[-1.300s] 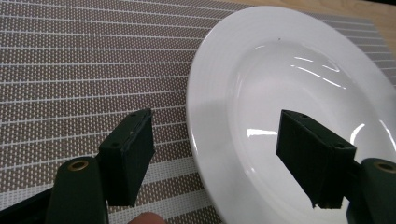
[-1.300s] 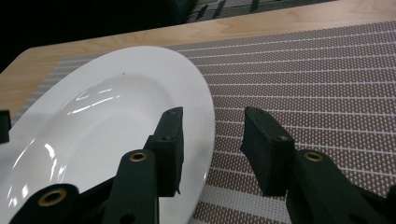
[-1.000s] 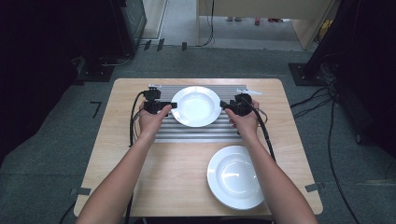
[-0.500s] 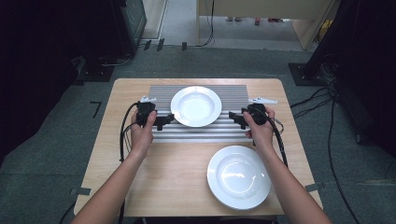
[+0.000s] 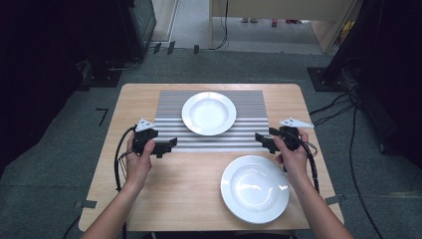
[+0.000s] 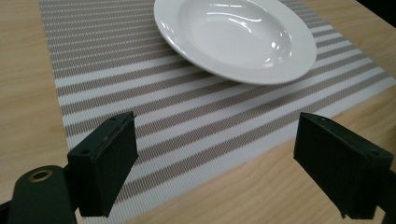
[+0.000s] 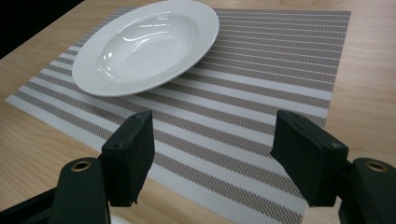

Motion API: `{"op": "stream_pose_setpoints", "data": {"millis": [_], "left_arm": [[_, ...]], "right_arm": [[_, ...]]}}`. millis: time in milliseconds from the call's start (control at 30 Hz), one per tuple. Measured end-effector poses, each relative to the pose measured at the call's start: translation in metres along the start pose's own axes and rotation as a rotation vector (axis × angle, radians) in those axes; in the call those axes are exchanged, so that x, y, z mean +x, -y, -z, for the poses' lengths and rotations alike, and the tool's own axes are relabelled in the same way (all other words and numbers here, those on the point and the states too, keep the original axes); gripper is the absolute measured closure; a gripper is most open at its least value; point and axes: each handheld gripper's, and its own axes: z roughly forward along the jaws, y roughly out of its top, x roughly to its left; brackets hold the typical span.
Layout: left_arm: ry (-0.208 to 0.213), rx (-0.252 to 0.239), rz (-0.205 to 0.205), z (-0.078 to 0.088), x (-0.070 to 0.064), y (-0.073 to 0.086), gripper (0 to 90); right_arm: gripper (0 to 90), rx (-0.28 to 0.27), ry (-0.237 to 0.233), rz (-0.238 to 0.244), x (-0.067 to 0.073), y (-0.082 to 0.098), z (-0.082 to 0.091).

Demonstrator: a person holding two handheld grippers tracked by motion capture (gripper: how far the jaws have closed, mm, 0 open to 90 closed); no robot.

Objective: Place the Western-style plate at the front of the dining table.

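Observation:
A white deep plate (image 5: 209, 113) rests on a grey-and-white striped placemat (image 5: 171, 107) at the back middle of the table. My left gripper (image 5: 170, 145) hovers at the mat's near left corner, pointing right, well clear of the plate. My right gripper (image 5: 260, 139) is at the mat's near right corner, pointing left. Both have just been opening their jaws and nothing sits between them. In the left gripper view the plate (image 6: 233, 37) lies ahead beyond the open gripper (image 6: 224, 163). The right gripper view shows the plate (image 7: 144, 44) ahead of the open gripper (image 7: 217, 156).
A second white deep plate (image 5: 255, 188) sits on the bare wooden table (image 5: 184, 199) at the near right, just under my right hand. Cables (image 5: 119, 159) trail from both grippers. Dark equipment and floor cables surround the table.
Both grippers came off the sides of the plate on the mat and moved outward and toward the near edge. Their jaws stand wider. The plate stayed in place.

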Motion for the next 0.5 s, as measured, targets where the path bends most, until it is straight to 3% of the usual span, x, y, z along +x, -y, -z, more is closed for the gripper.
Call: {"op": "stream_pose_setpoints", "data": {"millis": [100, 333, 500], "left_arm": [[0.005, -0.01, 0.005, 0.008, 0.0, 0.011, 10.2], [-0.046, -0.017, 0.021, 0.021, 0.003, 0.031, 8.9], [-0.046, -0.022, 0.034, 0.031, 0.006, 0.046, 8.9]], "right_arm": [[30.1, -0.008, 0.007, 0.006, -0.002, 0.009, 0.01], [29.5, -0.013, 0.022, -0.005, -0.009, 0.029, 0.03], [29.4, -0.019, 0.039, -0.025, -0.017, 0.043, 0.047]]}}
